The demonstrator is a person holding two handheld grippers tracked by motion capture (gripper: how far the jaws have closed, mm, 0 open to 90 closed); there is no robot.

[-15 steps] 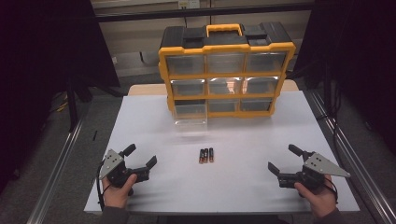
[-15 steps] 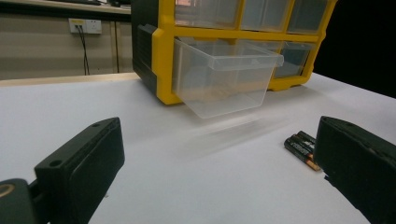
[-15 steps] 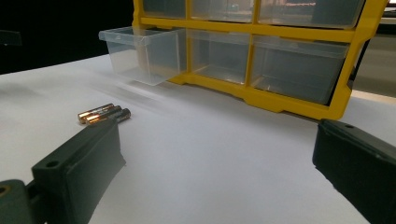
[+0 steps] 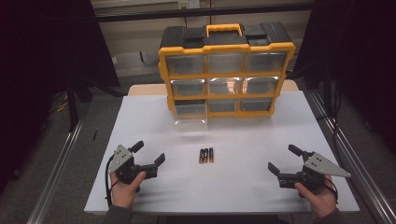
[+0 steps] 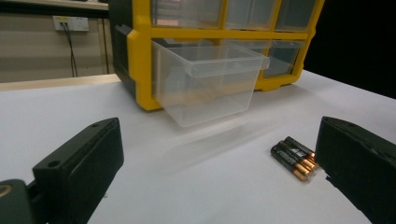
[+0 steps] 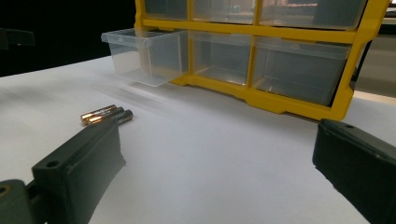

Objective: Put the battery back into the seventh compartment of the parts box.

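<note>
High view shows us our left gripper [image 4: 150,155] and right gripper [image 4: 284,160] both spread wide and holding nothing, resting on the white table [image 4: 243,186], with the three batteries [image 4: 206,155] lying between them, apart from both

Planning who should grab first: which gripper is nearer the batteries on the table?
Left. The left gripper sits open just left of the batteries, a short way off. The right gripper is also open, farther off to their right and slightly nearer the person.
</note>
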